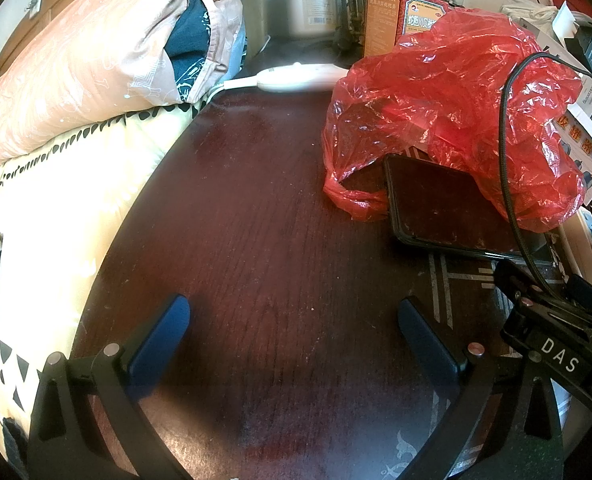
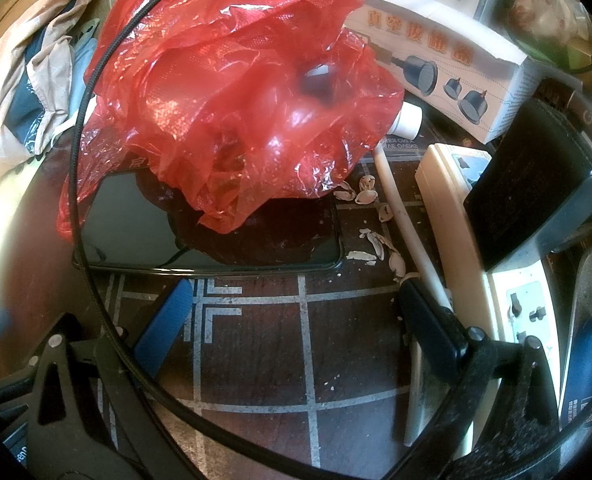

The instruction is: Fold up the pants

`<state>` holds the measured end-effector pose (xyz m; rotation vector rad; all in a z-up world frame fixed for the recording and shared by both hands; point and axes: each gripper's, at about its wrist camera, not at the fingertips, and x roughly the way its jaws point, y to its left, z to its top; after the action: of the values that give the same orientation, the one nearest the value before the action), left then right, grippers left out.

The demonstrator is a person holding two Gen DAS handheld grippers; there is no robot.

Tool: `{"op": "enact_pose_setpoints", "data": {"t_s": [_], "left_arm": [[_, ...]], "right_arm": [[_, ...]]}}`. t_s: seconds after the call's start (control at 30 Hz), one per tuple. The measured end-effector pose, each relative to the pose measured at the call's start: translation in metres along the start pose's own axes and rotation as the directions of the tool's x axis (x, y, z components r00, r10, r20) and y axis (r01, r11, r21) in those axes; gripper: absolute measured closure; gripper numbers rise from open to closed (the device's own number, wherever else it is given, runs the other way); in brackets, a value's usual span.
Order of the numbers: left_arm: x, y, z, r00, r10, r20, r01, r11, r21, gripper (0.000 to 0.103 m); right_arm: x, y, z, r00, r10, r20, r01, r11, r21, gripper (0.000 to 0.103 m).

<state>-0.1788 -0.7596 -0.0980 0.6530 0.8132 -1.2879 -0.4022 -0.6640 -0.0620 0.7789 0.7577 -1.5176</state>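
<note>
Both grippers are sitting over a dark wooden table (image 1: pixel 256 220) beside a bed, and neither is holding anything. The left gripper (image 1: pixel 294 320) is hovering with its blue-padded tongs spread wide over bare wood. The right gripper (image 2: pixel 296 308) is likewise spread wide and empty, above the patterned part of the tabletop, with a black cable (image 2: pixel 81 120) looping across its view.

No pants are clearly showing in either view. The only cloth in sight is the heap on the bed: a peach quilt (image 1: pixel 76 60) with some dark blue and tan fabric (image 1: pixel 194 36) tucked into it. Whether any of that is the pants cannot be told from here, so the garment is probably lying outside both cameras.

Ahead of the grippers, a red plastic bag (image 1: pixel 448 100) is slumping over a dark tablet or phone (image 1: pixel 448 208). In the right wrist view a white box (image 2: pixel 448 64), a power strip (image 2: pixel 472 248) and scattered nut shells (image 2: pixel 376 240) are crowding the table.

As a judgement, pants will be light, limp and soft, with no stiffness to help a fold hold its line. They will likely be drooping and sliding from a pinch of only one layer, so taking hold at the waistband corners or the leg hems, where seams are thicker, looks safest. The clutter is leaving little room for spreading them flat.
</note>
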Motion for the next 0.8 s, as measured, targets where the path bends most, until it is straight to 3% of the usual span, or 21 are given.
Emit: {"op": "enact_pose_setpoints", "data": {"t_s": [0.8], "left_arm": [[0.0001, 0.0, -0.0001, 1.0, 0.0, 0.0, 0.0, 1.0, 0.0, 0.0]], "right_arm": [[-0.0028, 0.0007, -0.002, 1.0, 0.0, 0.0, 0.0, 1.0, 0.0, 0.0]]}}
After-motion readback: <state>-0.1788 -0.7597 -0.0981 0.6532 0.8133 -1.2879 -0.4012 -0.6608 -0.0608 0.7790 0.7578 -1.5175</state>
